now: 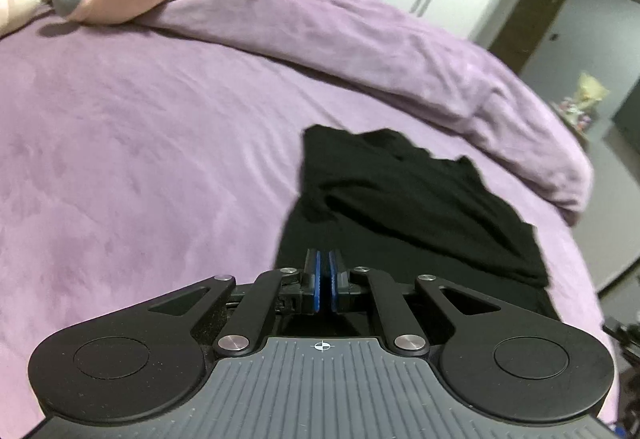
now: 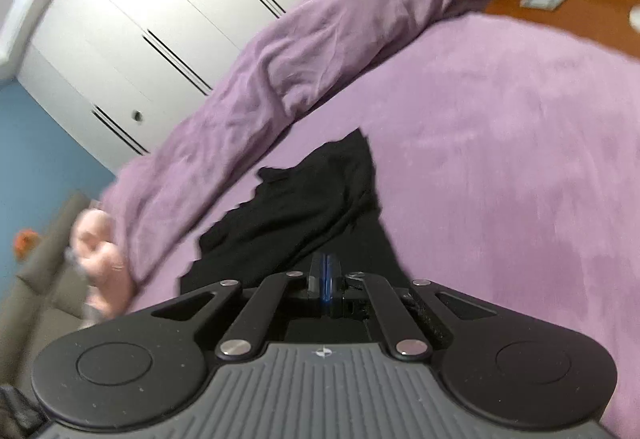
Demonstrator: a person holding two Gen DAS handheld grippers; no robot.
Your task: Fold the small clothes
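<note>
Both wrist views look closely down — sharing the black garment (image 1: 400,199).

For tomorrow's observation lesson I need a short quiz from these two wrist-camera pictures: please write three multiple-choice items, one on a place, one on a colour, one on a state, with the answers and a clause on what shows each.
1. Where does the garment lie?
A. On the purple bed cover
B. On the wooden floor
C. Inside the wardrobe

2. What colour is the garment?
A. White
B. Black
C. Red

3. How do the fingers of the left claw stand?
A. Spread wide apart
B. One finger missing
C. Pressed close together

Answers:
1. A, since purple bed cover surrounds the cloth in both views.
2. B, as it is plain black against the purple.
3. C, since the blue pads sit nearly touching, as do those of the right claw; whether cloth is pinched between them cannot be told.
</note>
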